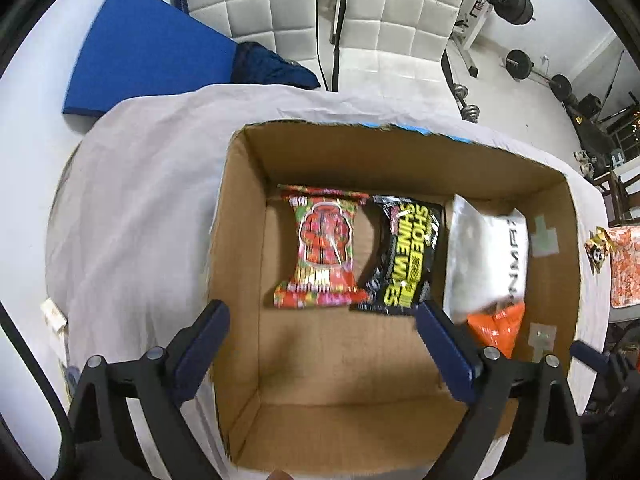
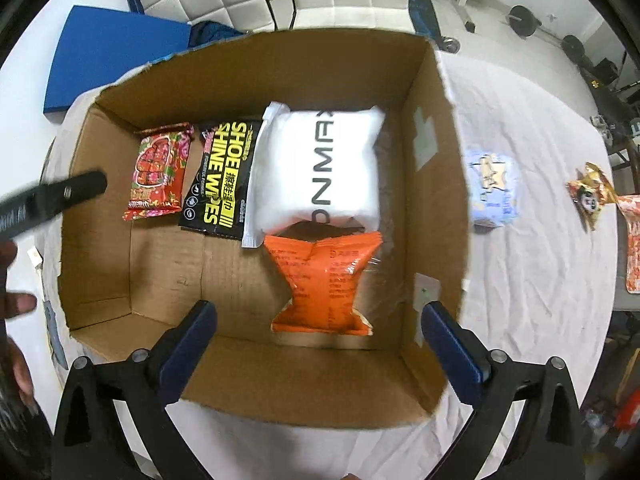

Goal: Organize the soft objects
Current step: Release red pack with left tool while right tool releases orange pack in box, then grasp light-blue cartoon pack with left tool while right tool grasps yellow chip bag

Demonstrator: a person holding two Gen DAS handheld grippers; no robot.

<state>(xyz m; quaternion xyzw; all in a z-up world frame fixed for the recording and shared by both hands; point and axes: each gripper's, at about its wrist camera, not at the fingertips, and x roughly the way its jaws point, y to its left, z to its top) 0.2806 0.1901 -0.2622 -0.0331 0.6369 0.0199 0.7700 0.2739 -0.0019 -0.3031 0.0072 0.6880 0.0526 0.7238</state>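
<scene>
Cardboard box held four soft packs side by side, the orange pack nearest us; outside it lay the blue pack. We found left gripper and right gripper both spread, empty.

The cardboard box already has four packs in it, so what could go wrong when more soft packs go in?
1. In the cardboard box, the white pack already overlaps the orange pack; piling more there could make an untidy heap.
2. The light blue pack waits outside the tall right wall, so it might catch on the rim while being lifted over.
</scene>
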